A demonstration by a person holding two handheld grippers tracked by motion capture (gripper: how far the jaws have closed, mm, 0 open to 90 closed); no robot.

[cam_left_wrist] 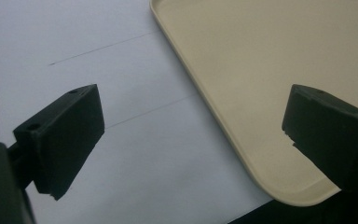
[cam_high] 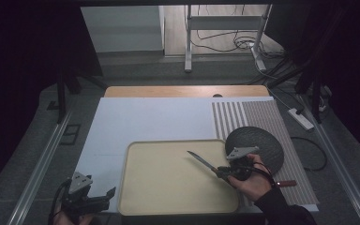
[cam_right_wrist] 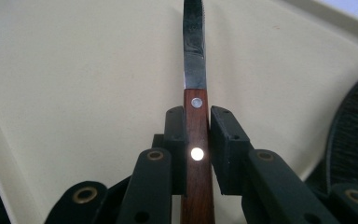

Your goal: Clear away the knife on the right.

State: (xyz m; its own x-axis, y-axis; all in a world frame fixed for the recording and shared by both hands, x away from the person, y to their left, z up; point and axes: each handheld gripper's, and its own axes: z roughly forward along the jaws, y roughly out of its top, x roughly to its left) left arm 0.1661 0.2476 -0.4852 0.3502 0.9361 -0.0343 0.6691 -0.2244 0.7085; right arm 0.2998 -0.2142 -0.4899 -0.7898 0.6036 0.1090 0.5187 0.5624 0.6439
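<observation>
Right claw (cam_right_wrist: 196, 140) clamped on knife (cam_right_wrist: 196, 93) above tray (cam_high: 168, 206); left claw (cam_left_wrist: 191, 126) apart.

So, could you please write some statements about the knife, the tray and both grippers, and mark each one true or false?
1. The right gripper clamps the brown wooden handle of the steel-bladed knife. True.
2. The knife blade points over the beige rectangular plastic tray. True.
3. The left gripper holds a spoon. False: its jaws stand wide apart with nothing between them.
4. The dark round woven mat lies inside the tray. False: it lies right of the tray, on the striped cloth.
5. The left gripper sits beside the near left corner of the tray. True.
</observation>
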